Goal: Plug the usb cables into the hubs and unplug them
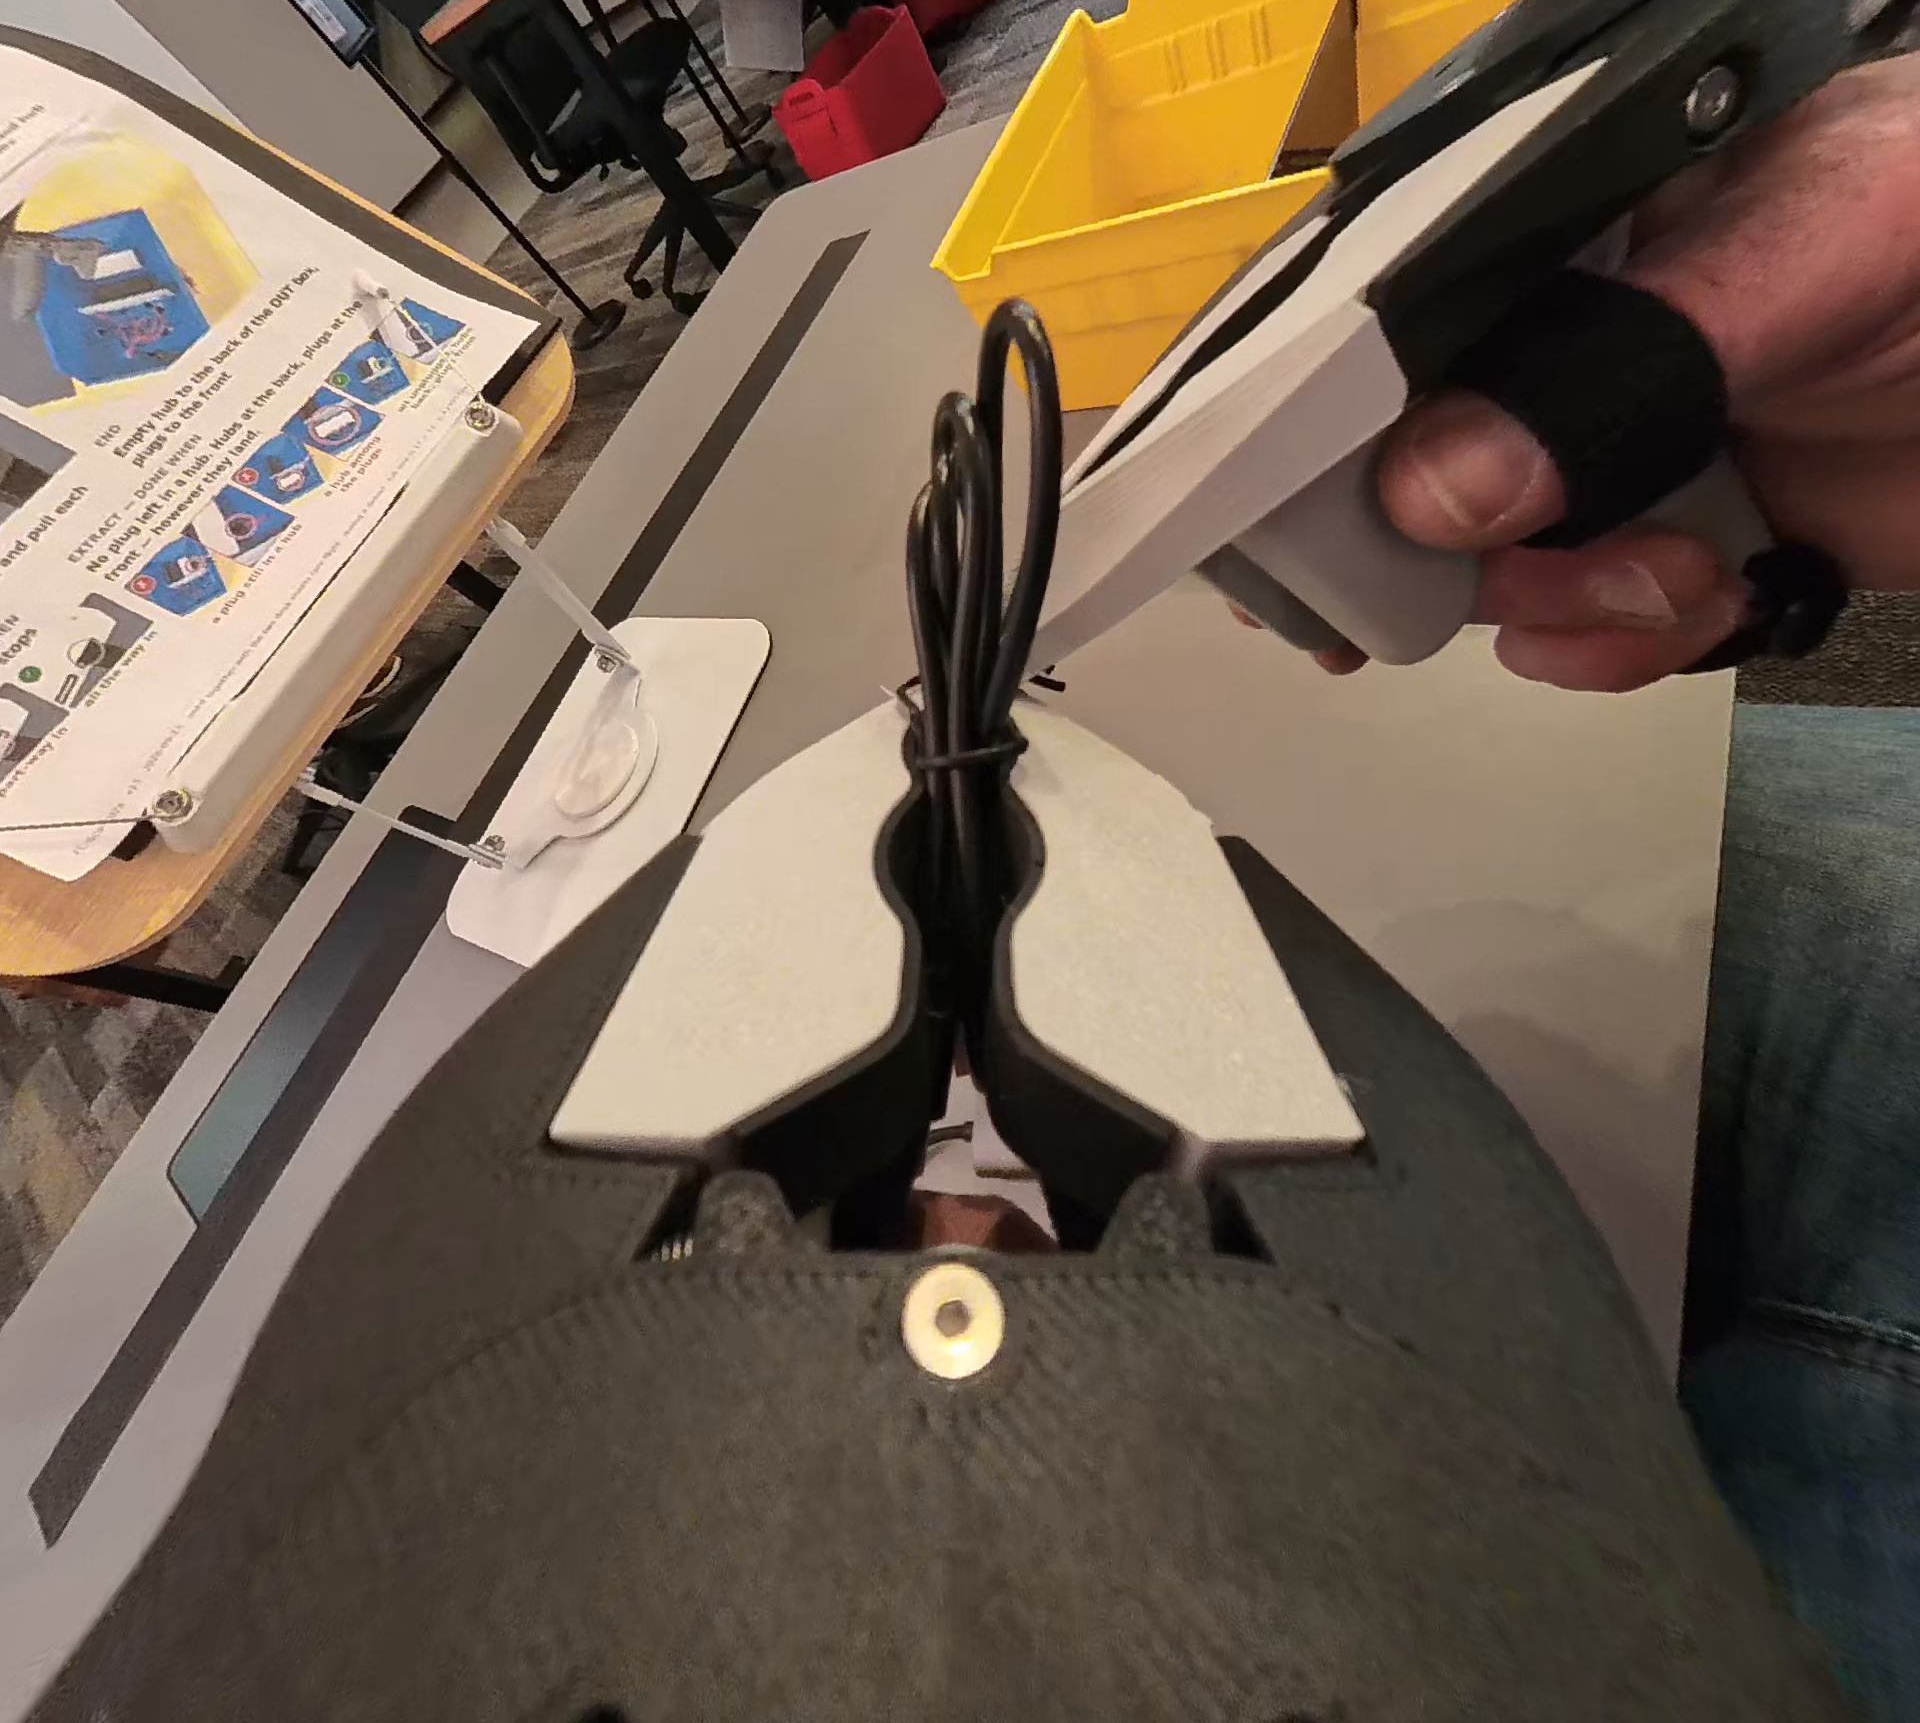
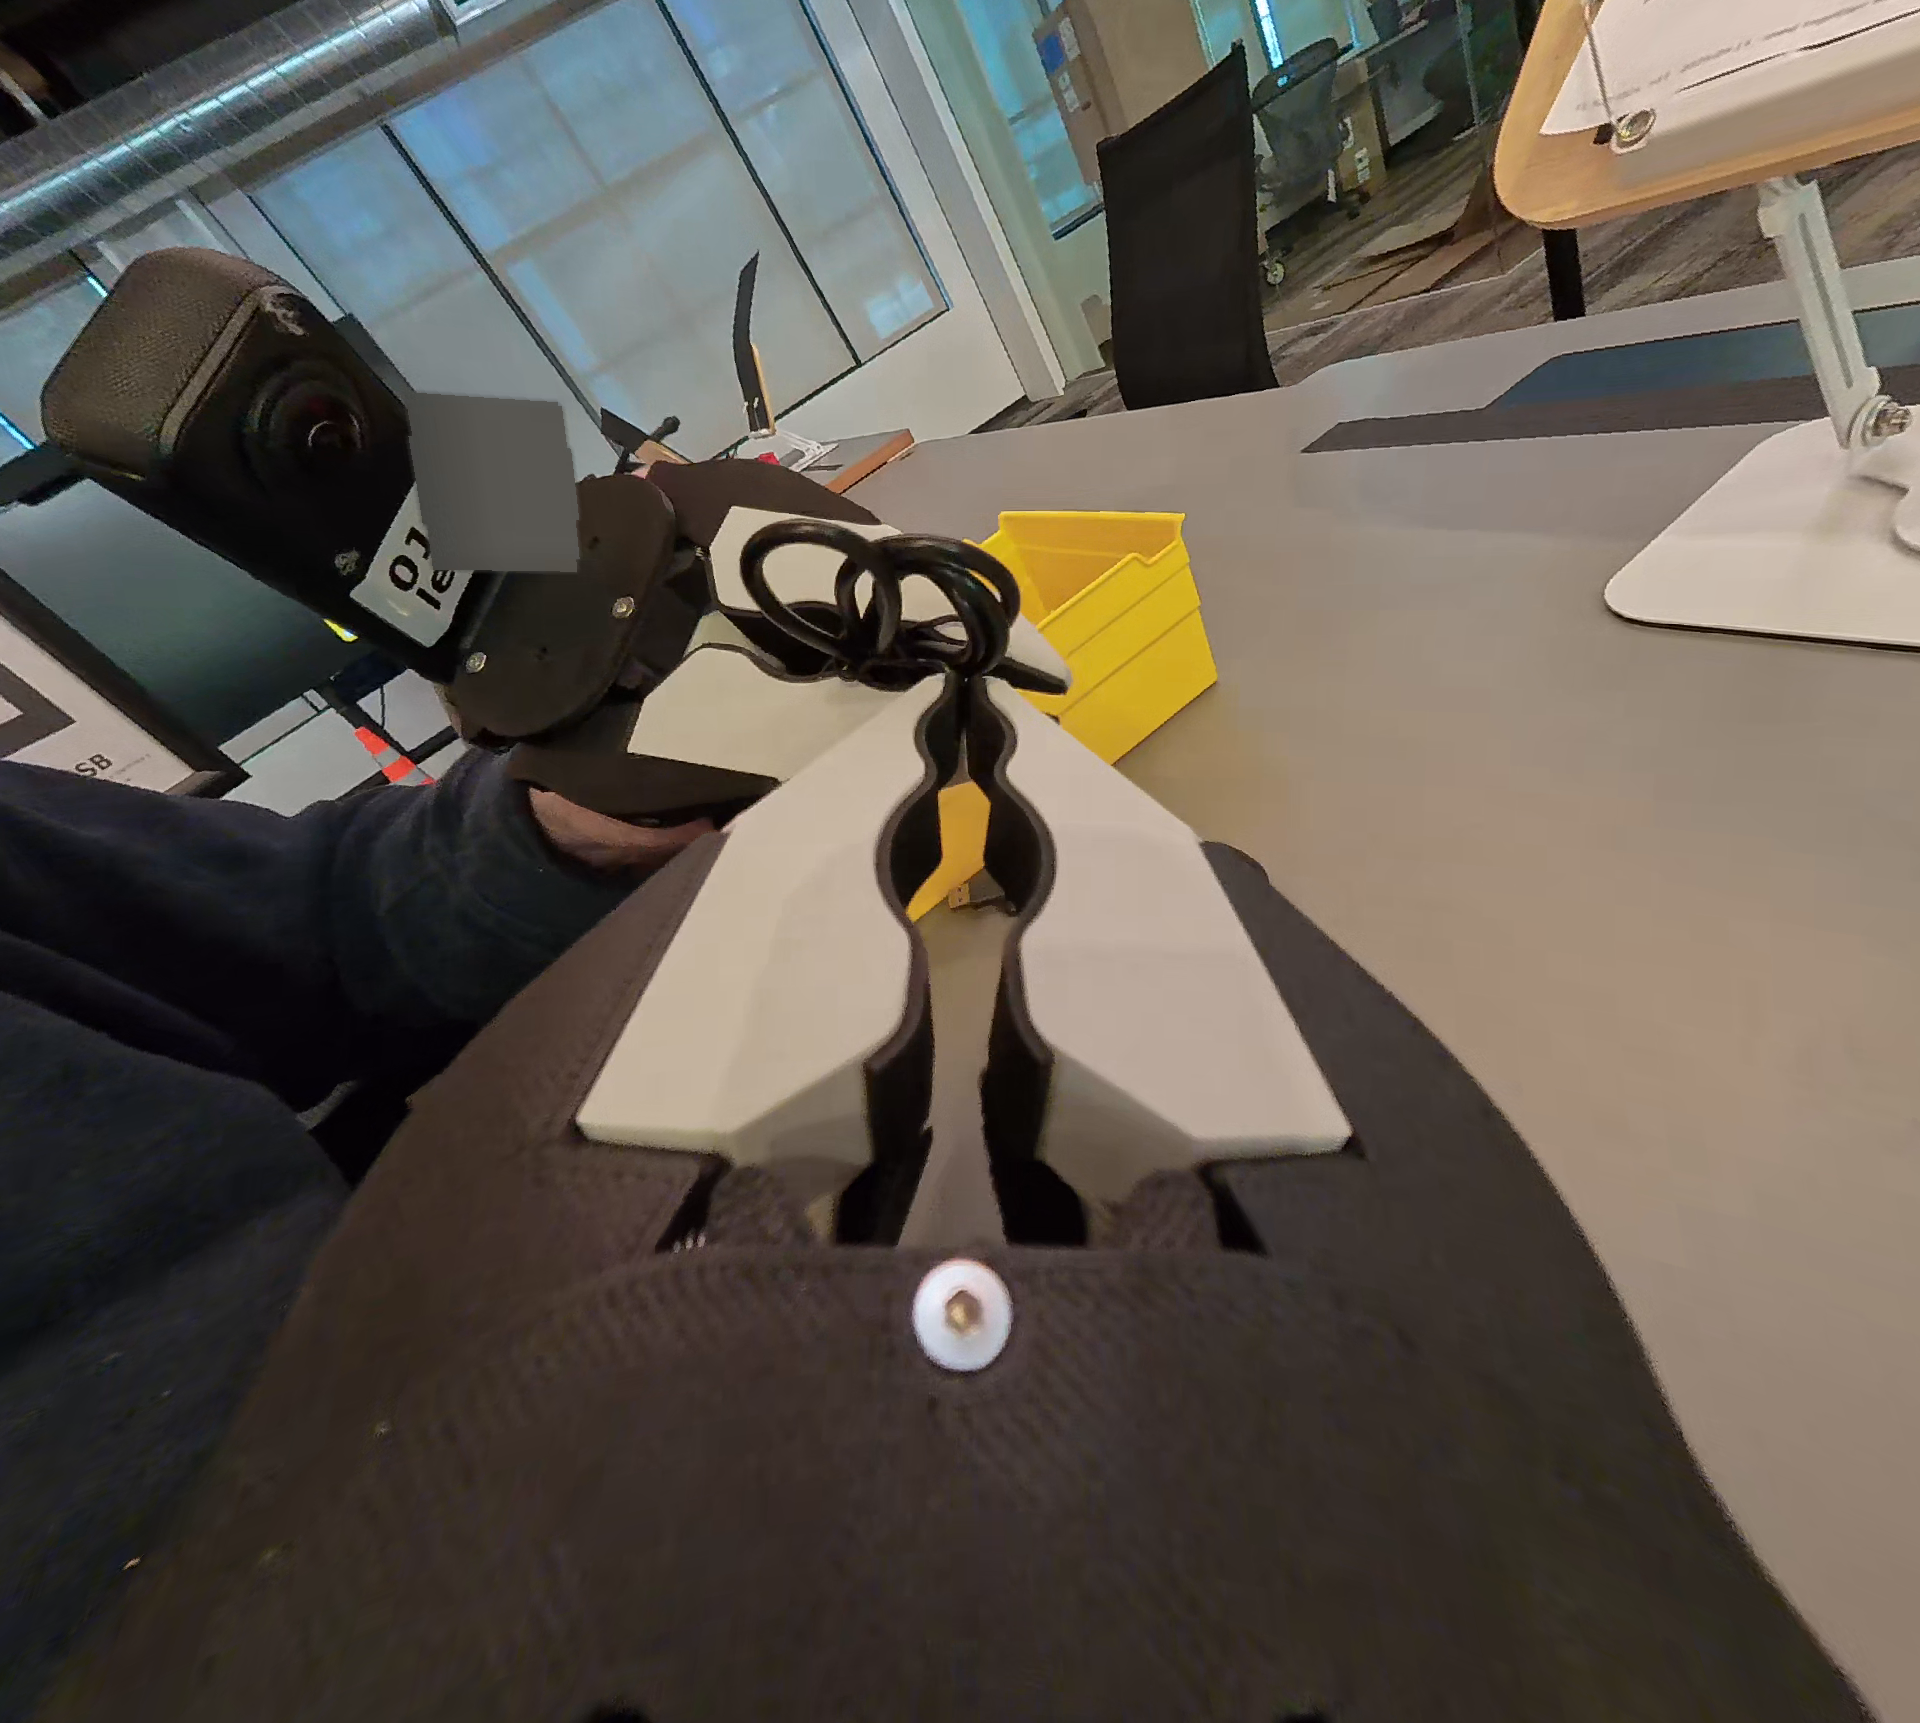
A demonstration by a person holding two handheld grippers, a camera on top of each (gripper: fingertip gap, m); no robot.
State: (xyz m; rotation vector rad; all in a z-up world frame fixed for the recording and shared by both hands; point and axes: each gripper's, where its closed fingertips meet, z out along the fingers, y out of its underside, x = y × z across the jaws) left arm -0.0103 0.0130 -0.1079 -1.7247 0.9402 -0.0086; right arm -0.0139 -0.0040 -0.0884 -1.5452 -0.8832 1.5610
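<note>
Black, tied-up USB cable bundle point(image 1: 971, 634) sits pinched in the closed left gripper point(image 1: 961, 852). The right gripper point(image 2: 966, 738) pinches its end too (no hub seen). Nothing plugged in yet.

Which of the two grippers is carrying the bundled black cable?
The left gripper: its fingers are shut on the tied cable bundle, loops sticking out past the tips. The right gripper only touches the bundle with its tips.
</note>
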